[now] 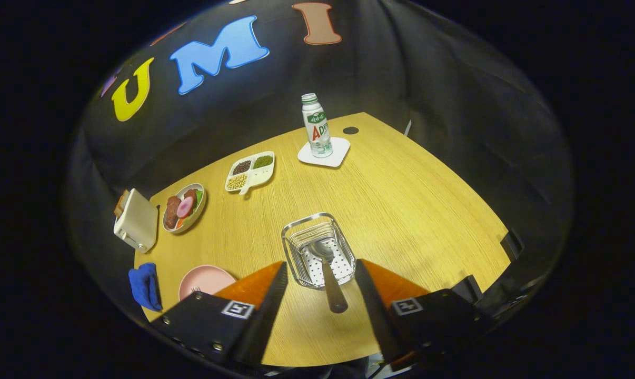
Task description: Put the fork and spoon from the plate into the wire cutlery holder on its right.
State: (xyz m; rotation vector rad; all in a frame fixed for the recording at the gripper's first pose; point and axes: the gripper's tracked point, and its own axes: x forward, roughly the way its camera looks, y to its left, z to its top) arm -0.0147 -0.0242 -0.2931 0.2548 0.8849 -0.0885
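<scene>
The spoon (329, 273) already stands in the wire holder (317, 247), bowl down, its handle leaning back toward the gap between the released fingers (320, 295), which touch nothing. The fork (195, 289) remains on the pink plate (207, 278), lying beyond the left finger and well off to that side. Judging from this, the coming move swings left; the fork's long axis is hidden.

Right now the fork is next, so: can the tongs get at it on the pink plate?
Probably yes. The tongs are open and empty beside the holder, spoon already inside; the fork lies uncovered on the plate.
</scene>
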